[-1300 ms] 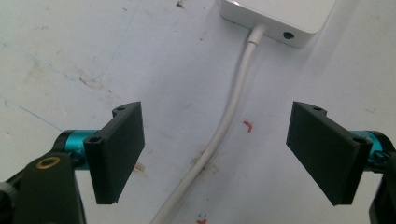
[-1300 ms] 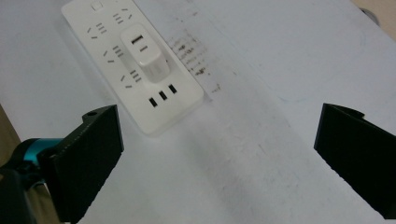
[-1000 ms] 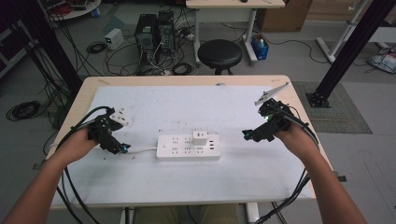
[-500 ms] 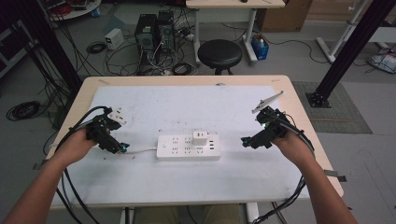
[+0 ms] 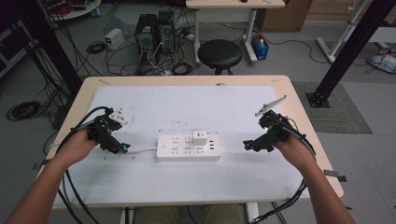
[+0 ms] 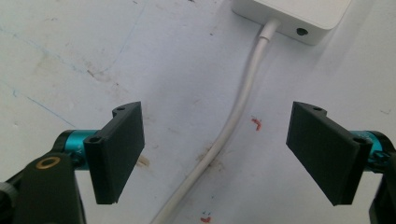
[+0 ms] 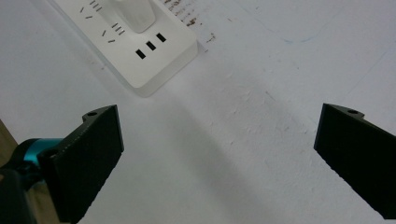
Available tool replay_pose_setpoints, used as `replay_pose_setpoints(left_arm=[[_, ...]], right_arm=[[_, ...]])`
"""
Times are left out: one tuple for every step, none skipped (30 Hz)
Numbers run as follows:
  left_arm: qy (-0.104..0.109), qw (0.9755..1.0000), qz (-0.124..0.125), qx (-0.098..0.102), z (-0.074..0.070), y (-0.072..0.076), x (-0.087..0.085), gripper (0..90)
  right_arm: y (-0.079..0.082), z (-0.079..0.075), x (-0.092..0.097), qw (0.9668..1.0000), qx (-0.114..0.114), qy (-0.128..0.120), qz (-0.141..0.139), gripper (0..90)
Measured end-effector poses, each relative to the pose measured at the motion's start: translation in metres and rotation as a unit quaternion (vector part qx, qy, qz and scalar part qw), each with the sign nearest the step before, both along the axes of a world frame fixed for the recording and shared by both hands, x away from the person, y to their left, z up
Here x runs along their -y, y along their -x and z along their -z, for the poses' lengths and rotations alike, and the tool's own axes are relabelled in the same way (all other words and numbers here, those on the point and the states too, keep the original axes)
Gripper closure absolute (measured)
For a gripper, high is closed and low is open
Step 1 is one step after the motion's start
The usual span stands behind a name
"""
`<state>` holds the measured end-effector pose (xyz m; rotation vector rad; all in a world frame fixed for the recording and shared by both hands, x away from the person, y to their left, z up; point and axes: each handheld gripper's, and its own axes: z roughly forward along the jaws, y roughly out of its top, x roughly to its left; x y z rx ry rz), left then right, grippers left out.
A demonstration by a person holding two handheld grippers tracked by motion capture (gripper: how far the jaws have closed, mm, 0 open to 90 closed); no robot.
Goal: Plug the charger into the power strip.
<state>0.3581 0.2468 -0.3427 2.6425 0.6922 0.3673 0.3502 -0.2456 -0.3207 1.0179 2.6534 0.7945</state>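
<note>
White power strip (image 5: 188, 147): flat on the white sheet (image 5: 187, 107) covering the desk (image 5: 299, 107), near the middle, long side across. Landmark for all entries below.

White plug adapter (image 5: 200, 138): seated upright in the strip's upper row, right of its centre. Three dark slots at the strip's right end, just right of the adapter, seen in the right gripper view (image 7: 150, 45).

White cord (image 6: 229, 126): leaving the strip's left end, curving away to the left over the sheet; in the left gripper view passing between the two jaws, touching neither.

Left tongs (image 5: 122, 148): released, jaws set apart with nothing clasped; just left of the strip's left end, low over the cord, pointing toward the strip. Held in the left hand (image 5: 77, 148), further left of the strip.

Right tongs (image 5: 248, 145): released, jaws wide apart over bare sheet; near the strip's right end but apart from it, pointing toward it. Held in the right hand (image 5: 294, 150), further right of the strip. Strip's right end at upper left in the right gripper view, beyond the jaws.

Small white plug (image 5: 120, 115): on the sheet, beyond and left of the strip, just behind the left tongs.

Black round stool (image 5: 219, 52): on the floor, beyond the desk's far edge, behind the strip.

Computer towers (image 5: 154, 30) with tangled cables: on the floor, behind the strip and to the left of the stool.
</note>
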Motion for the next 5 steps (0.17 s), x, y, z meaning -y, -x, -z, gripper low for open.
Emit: replay_pose_setpoints(left_arm=[[0.003, 1.0000, 0.002, 0.002, 0.0001, 0.0004, -0.0003, 19.3], [0.008, 1.0000, 0.003, 0.003, 0.0006, 0.0011, -0.0003, 19.3], [0.007, 0.9999, 0.009, 0.003, 0.0007, 0.0010, -0.0006, 19.3], [0.007, 0.9999, 0.007, 0.004, 0.0017, 0.0012, -0.0004, 19.2], [0.007, 0.9999, 0.007, 0.004, 0.0017, 0.0012, -0.0004, 19.3]], right_arm=[[0.0004, 0.0005, 0.0005, 1.0000, 0.001, -0.001, 0.001, 0.7], [0.0008, 0.0014, 0.0009, 1.0000, 0.002, -0.004, 0.002, 0.7], [0.0011, 0.0025, 0.0011, 1.0000, 0.000, -0.005, 0.003, 0.7], [0.0013, 0.0039, 0.0013, 1.0000, -0.002, -0.005, 0.004, 0.7], [0.0013, 0.0039, 0.0013, 1.0000, -0.002, -0.005, 0.004, 0.7]])
